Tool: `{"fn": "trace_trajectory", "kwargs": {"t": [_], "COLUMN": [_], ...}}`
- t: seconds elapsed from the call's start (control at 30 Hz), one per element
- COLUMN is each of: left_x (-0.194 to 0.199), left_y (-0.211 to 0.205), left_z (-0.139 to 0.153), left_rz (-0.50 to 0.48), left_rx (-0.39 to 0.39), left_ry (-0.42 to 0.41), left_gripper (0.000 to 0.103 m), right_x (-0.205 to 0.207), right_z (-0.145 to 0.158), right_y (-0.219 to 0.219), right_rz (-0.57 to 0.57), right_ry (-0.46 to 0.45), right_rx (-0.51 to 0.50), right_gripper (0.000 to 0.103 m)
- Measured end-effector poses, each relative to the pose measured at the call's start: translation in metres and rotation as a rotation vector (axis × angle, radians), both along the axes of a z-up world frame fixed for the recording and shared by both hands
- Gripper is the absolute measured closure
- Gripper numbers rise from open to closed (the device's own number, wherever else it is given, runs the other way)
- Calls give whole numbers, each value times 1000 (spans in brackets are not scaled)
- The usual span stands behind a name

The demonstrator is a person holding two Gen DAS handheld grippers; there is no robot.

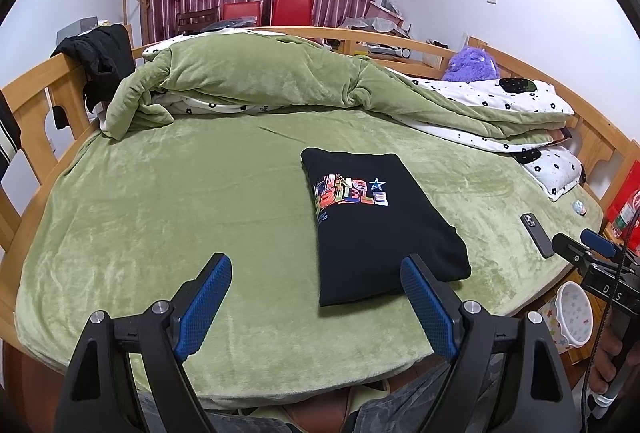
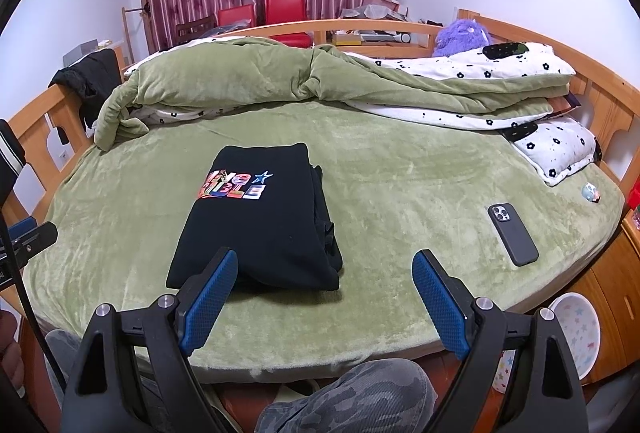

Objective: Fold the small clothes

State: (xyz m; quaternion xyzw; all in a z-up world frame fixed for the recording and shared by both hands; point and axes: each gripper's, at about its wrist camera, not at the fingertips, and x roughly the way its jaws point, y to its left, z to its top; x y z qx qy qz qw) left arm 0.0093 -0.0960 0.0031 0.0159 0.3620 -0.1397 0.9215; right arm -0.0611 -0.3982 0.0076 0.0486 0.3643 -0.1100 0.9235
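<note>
A black garment (image 1: 372, 221) with a colourful letter print lies folded into a rectangle on the green bed sheet (image 1: 180, 201); it also shows in the right wrist view (image 2: 264, 221). My left gripper (image 1: 316, 273) is open and empty, held above the bed's near edge, just left of the garment's near end. My right gripper (image 2: 324, 269) is open and empty, held above the near edge, with its left finger in front of the garment's near end. Neither touches the garment. The right gripper also shows at the right edge of the left wrist view (image 1: 584, 249).
A dark phone (image 2: 512, 235) lies on the sheet right of the garment. A bunched green quilt (image 2: 248, 81) and flowered pillows (image 2: 556, 149) fill the back of the bed. Wooden rails (image 1: 36, 93) surround it. A star-patterned bin (image 2: 576, 337) stands on the floor at right.
</note>
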Motion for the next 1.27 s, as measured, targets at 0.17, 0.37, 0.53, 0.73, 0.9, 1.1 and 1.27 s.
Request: {"fn": "trace_trajectory", "kwargs": {"t": [0.17, 0.37, 0.53, 0.73, 0.9, 1.1, 1.27], "left_x": [-1, -3, -3, -3, -5, -6, -8], "left_y": [3, 5, 5, 5, 6, 7, 4], "left_z": [1, 1, 1, 1, 3, 4, 7], "left_rz": [2, 5, 3, 5, 8, 4, 3], "left_rx": [0, 1, 1, 2, 0, 3, 3], "left_ry": [-2, -4, -4, -4, -3, -3, -3], "left_gripper": [17, 17, 17, 17, 17, 17, 17], "right_x": [0, -1, -4, -6, -6, -7, -8], "right_z": [0, 1, 4, 5, 6, 6, 6], "right_y": [1, 5, 12, 11, 11, 12, 11], "right_rz": [-1, -7, -5, -6, -9, -9, -7], "right_ry": [1, 5, 2, 0, 3, 2, -1], "right_rx": [1, -4, -9, -7, -3, 2, 6], "right_gripper": [15, 15, 15, 15, 15, 15, 15]}}
